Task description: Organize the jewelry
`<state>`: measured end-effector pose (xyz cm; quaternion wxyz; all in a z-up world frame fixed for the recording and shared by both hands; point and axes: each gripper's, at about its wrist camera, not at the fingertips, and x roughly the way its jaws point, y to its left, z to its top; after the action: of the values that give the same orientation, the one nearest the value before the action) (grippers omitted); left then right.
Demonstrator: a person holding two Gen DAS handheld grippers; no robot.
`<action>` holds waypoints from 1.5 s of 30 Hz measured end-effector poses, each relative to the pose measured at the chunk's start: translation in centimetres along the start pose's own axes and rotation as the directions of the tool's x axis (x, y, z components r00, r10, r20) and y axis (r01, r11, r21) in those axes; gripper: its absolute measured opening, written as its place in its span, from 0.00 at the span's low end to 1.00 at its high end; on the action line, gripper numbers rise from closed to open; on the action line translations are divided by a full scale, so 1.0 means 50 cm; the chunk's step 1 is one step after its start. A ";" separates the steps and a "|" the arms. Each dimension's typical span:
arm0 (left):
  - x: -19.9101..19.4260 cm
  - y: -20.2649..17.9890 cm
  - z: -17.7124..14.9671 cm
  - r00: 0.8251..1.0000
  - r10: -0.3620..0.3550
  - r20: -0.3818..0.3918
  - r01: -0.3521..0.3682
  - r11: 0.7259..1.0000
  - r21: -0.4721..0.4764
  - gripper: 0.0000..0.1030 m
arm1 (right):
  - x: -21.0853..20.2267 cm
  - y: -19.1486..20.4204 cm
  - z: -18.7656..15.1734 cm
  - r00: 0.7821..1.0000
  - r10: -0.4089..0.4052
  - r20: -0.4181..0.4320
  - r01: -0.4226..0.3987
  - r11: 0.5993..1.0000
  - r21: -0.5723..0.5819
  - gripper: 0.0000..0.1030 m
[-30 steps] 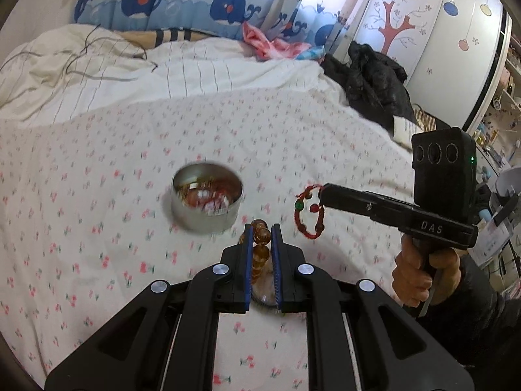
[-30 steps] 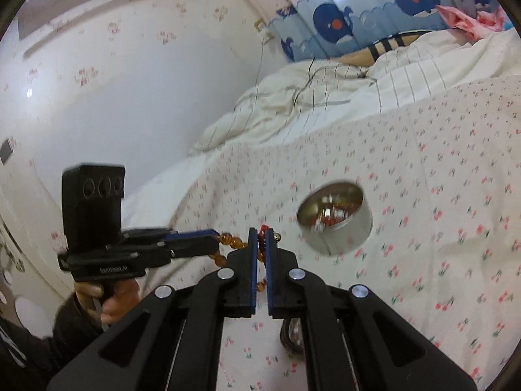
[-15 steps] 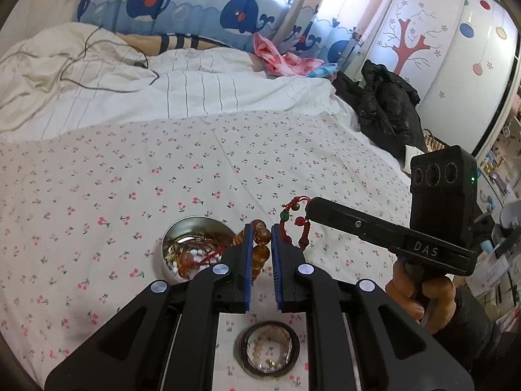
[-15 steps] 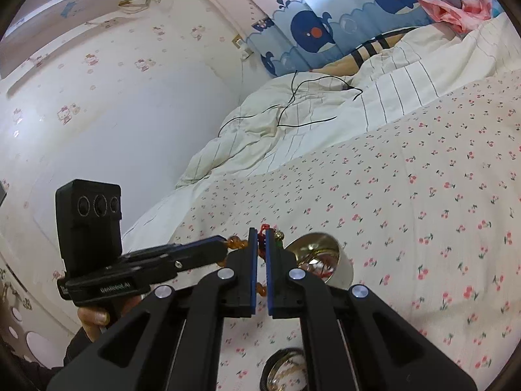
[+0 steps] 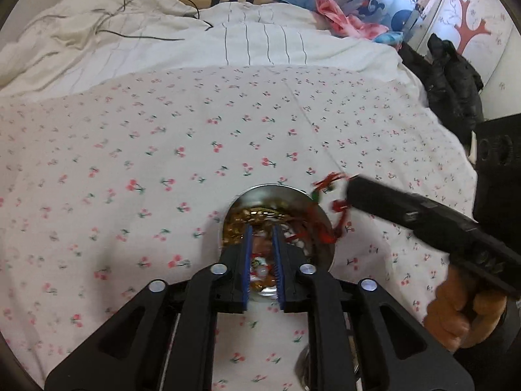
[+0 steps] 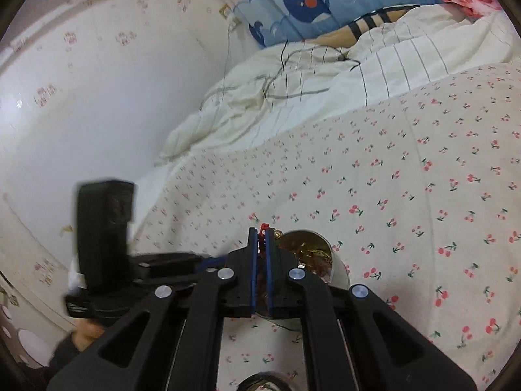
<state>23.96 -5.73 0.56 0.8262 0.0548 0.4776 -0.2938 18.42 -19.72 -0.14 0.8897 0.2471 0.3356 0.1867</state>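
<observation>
A round metal tin (image 5: 276, 186) of mixed jewelry sits on the cherry-print sheet. My left gripper (image 5: 262, 228) hangs right over it and its jaws are opening. A blurred amber bead bracelet (image 5: 260, 249) shows in the gap, low over the tin's contents, and the pads do not seem to press on it. My right gripper (image 5: 350, 189) reaches in from the right to the tin's rim, shut on a red cord bracelet (image 5: 338, 207) that dangles over the edge. In the right wrist view the right gripper (image 6: 259, 229) pinches the red cord (image 6: 262, 227) beside the tin (image 6: 340, 273).
A round lid or dish (image 6: 263, 383) lies near the front, mostly hidden under the grippers. A white striped duvet (image 5: 254, 36) with a black cable is bunched at the far side. Black clothing (image 5: 452, 81) lies at the right edge. A wall (image 6: 81, 97) runs along the bed.
Both grippers have come over the tin and lower. The left jaws have widened, and the amber beads no longer stick up above its fingertips. The red bracelet now hangs at the tin's rim.
</observation>
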 end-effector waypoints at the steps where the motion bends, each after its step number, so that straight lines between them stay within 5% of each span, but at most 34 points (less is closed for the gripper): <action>1: -0.006 0.004 0.001 1.000 0.013 0.004 -0.013 1.000 0.007 0.28 | 0.013 0.002 -0.004 1.000 -0.022 -0.014 0.022 1.000 -0.012 0.05; 2: -0.015 0.003 0.001 1.000 0.029 0.011 -0.029 0.999 0.018 0.41 | 0.020 0.002 -0.010 0.999 -0.035 -0.023 0.034 0.999 -0.019 0.05; 4: -0.031 -0.002 0.004 0.997 0.069 0.029 -0.070 0.997 0.041 0.48 | 0.042 0.004 -0.020 0.996 -0.077 -0.050 0.075 0.996 -0.042 0.05; 8: -0.055 0.001 0.003 0.995 0.084 0.046 -0.086 0.995 0.048 0.52 | 0.078 0.006 -0.041 0.980 -0.152 -0.130 0.142 0.986 -0.085 0.05; 11: -0.072 0.006 -0.013 0.993 0.105 0.053 -0.108 0.993 0.047 0.57 | 0.041 0.009 -0.034 0.984 -0.158 -0.080 0.153 0.986 -0.067 0.06; 13: -0.083 0.012 -0.032 0.991 0.121 0.051 -0.123 0.992 0.040 0.62 | -0.017 0.025 -0.023 0.983 -0.185 -0.004 0.184 0.980 -0.075 0.12; 14: -0.086 0.014 -0.040 0.991 0.122 0.048 -0.124 0.992 0.037 0.64 | -0.042 0.031 -0.022 0.980 -0.197 0.022 0.198 0.977 -0.076 0.27; 15: -0.089 0.015 -0.056 0.992 0.118 0.044 -0.119 0.992 0.030 0.64 | -0.069 0.037 -0.025 0.977 -0.207 0.049 0.210 0.975 -0.075 0.36; 21: -0.089 0.003 -0.161 0.997 0.082 -0.007 -0.082 0.997 0.011 0.66 | -0.172 0.022 -0.144 0.960 -0.279 -0.007 0.276 0.955 -0.108 0.37; 26: -0.053 -0.048 -0.195 0.999 0.006 -0.052 -0.003 0.998 0.066 0.66 | -0.171 -0.029 -0.191 0.958 -0.268 -0.101 0.270 0.963 0.008 0.37; 30: -0.029 -0.071 -0.207 0.997 0.002 -0.075 0.005 0.996 0.092 0.65 | -0.153 -0.014 -0.194 0.950 -0.291 -0.116 0.288 0.957 -0.041 0.37; 36: -0.001 -0.093 -0.217 0.994 -0.008 -0.108 0.021 0.992 0.123 0.48 | -0.156 -0.031 -0.203 0.949 -0.291 -0.123 0.291 0.956 -0.013 0.38; 40: 0.017 -0.098 -0.225 0.989 -0.022 -0.146 0.042 0.990 0.138 0.12 | -0.152 -0.034 -0.202 0.948 -0.292 -0.124 0.294 0.956 -0.002 0.42; 45: 0.001 -0.086 -0.222 0.987 -0.059 -0.149 0.077 0.991 0.113 0.08 | -0.148 -0.031 -0.205 0.948 -0.288 -0.132 0.289 0.957 -0.010 0.43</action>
<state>13.25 -5.18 -4.60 0.7739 0.1087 0.5199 -0.3450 6.42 -21.44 -3.96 0.8820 0.1866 0.4272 0.0690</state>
